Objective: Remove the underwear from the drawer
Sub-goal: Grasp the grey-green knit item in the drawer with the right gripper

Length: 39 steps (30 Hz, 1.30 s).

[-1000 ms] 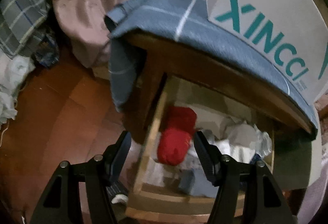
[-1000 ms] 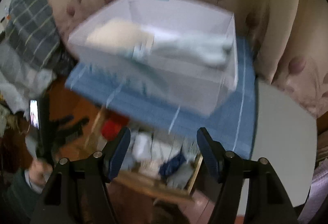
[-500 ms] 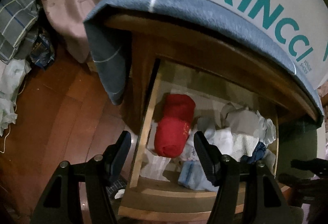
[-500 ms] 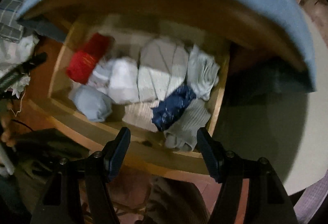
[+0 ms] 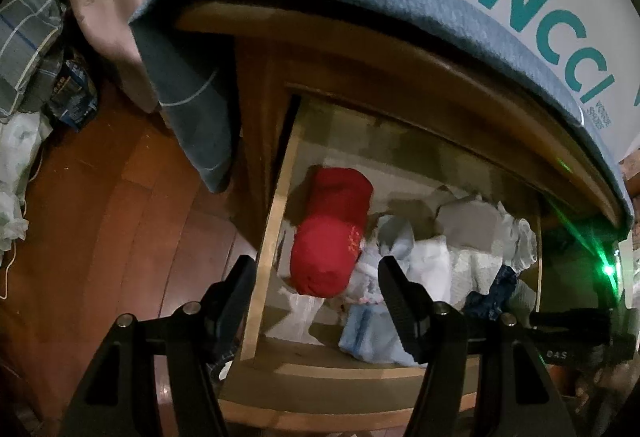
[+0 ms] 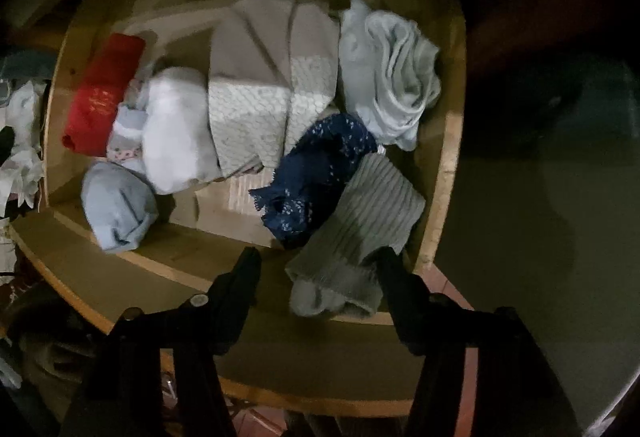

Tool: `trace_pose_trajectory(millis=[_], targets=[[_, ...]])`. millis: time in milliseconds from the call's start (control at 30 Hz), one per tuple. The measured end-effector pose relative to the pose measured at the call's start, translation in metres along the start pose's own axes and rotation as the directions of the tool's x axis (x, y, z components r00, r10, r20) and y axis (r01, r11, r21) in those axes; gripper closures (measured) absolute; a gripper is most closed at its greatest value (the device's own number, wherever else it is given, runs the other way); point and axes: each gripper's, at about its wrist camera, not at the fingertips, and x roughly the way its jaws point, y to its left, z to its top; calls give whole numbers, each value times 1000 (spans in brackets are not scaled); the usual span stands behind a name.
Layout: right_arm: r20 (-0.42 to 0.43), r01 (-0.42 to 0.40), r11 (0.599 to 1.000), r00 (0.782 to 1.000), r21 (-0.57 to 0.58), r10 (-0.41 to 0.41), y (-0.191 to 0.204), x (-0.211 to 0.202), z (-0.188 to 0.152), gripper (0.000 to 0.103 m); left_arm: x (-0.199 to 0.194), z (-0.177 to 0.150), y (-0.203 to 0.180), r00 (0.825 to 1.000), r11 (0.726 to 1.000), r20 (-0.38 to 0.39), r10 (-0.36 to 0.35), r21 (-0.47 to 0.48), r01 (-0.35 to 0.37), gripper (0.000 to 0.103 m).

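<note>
Drawer [image 6: 440,173] open, full of folded underwear. Right hand-held gripper [image 6: 318,261] spread wide over grey pair [image 6: 360,233]; left hand-held gripper [image 5: 316,271] wide, empty, above red roll [image 5: 332,233].

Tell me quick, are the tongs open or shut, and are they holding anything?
Left tongs: open, holding nothing, above the red roll in the drawer.
Right tongs: open, holding nothing, by the grey ribbed piece.

open wooden drawer [image 6: 448,161], red roll [image 6: 102,97] at left, navy lace underwear [image 6: 316,177], grey ribbed piece [image 6: 360,237] at front right
</note>
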Motion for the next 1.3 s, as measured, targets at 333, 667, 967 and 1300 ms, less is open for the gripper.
trace_pose_trajectory(millis=[333,667,967,1300], targets=[[-12,69,997,998,-45,-70,1,17,16,45,8,-4,-11,998,996,-20,55,73,-53,38],[-5,177,971,984,-160,-180,4,25,10,83,12,-2,-13,998,995,-35,58,80,-55,38],[77,48,992,996,-117,-40,9,-21,-10,85,11,-3,-11,998,996,-41,47,72,-44,38],[8,-33,994,999,-105,34,26,13,2,76,15,-5,-17,997,994,-57,56,96,-50,38]])
